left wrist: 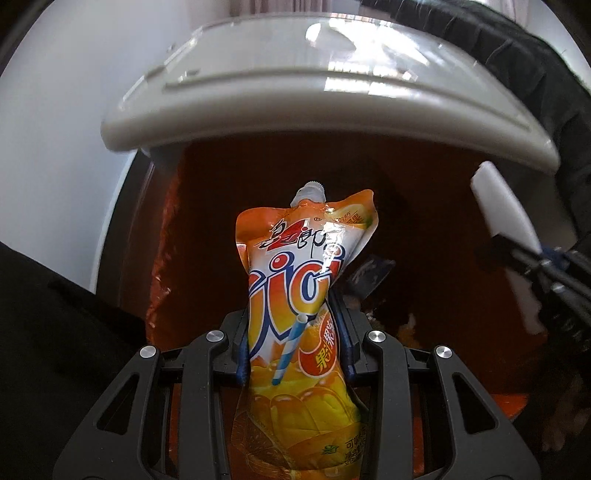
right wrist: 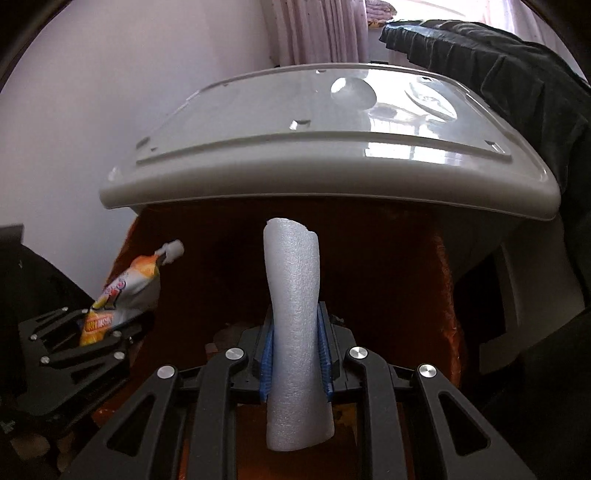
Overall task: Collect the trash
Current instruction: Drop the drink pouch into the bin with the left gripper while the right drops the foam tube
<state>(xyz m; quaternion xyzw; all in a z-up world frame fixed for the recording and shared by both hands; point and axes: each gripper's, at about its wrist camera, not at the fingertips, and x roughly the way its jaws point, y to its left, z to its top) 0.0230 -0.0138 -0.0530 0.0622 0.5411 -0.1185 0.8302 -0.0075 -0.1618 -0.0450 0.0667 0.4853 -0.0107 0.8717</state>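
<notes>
My left gripper (left wrist: pixel 293 317) is shut on an orange jelly drink pouch (left wrist: pixel 295 266), which stands upright with its white cap on top. It hangs over the open trash bin's orange liner (left wrist: pixel 424 206), below the raised grey lid (left wrist: pixel 332 92). My right gripper (right wrist: pixel 295 314) is shut on a white foam roll (right wrist: pixel 293 295) that pokes up between its blue pads, also over the liner (right wrist: pixel 406 277) and under the lid (right wrist: pixel 332 147). In the right wrist view the left gripper (right wrist: pixel 107 325) with the pouch (right wrist: pixel 125 288) is at the left. The foam roll (left wrist: pixel 502 218) shows at the right of the left wrist view.
A dark blue wrapper (left wrist: pixel 369 273) and other scraps lie inside the bin. A black garment (right wrist: pixel 498 55) drapes beside the lid at the upper right. A white wall (right wrist: pixel 92 110) stands to the left, and a curtain (right wrist: pixel 314 29) hangs behind.
</notes>
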